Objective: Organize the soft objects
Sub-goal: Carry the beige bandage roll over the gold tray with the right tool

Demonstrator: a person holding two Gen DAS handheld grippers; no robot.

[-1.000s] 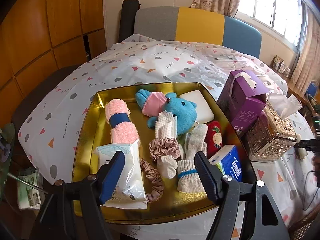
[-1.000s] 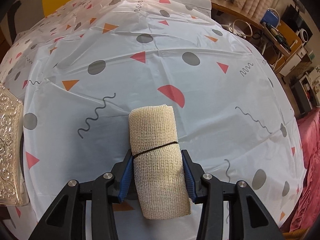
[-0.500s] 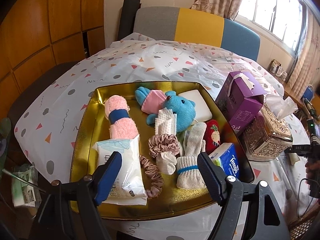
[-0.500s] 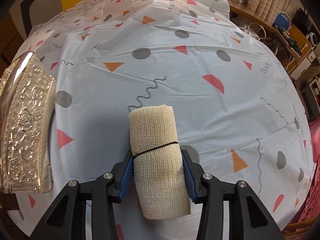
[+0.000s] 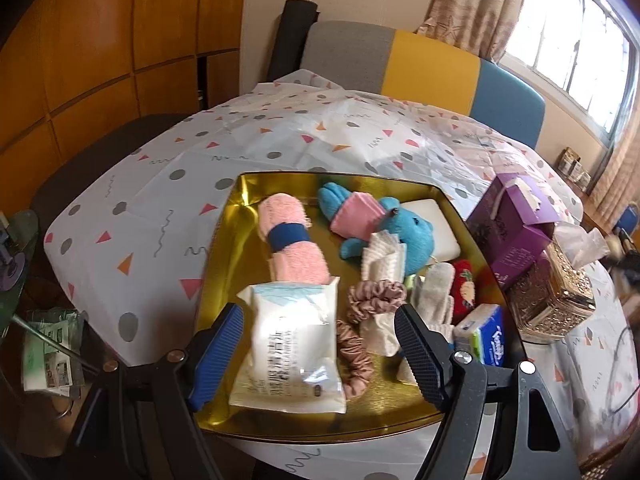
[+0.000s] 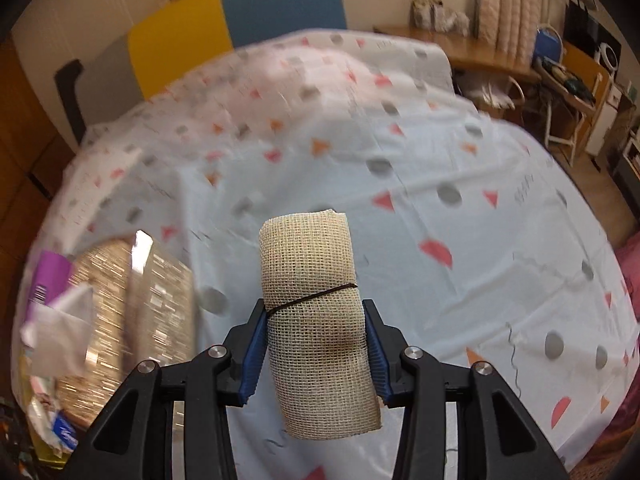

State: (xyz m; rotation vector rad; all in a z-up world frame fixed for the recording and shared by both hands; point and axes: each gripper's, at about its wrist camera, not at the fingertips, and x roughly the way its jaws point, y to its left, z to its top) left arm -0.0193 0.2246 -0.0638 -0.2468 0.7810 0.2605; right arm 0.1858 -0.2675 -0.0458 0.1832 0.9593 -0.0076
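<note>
The right claw (image 6: 316, 350) pinches the rolled beige mesh cloth (image 6: 316, 320) exactly as a second ago, both pads pressed into its sides below the dark band. What differs is the backdrop: the roll then hung close over the patterned desk cover (image 6: 460, 216), and now the cover lies well below it, blurred, with the ornate metal tissue box (image 6: 132, 312) come into view at the roll's left and chair backs above. The left claw (image 5: 320, 354) stands spread and empty, a touch wider than before, above the near end of the gold tray (image 5: 224, 264). It has slid a little sideways, so the white wipes pack (image 5: 290, 344) now lies between its pads, untouched, with the pink rolled towel (image 5: 290, 246) and blue plush toy (image 5: 400, 232) beyond
</note>
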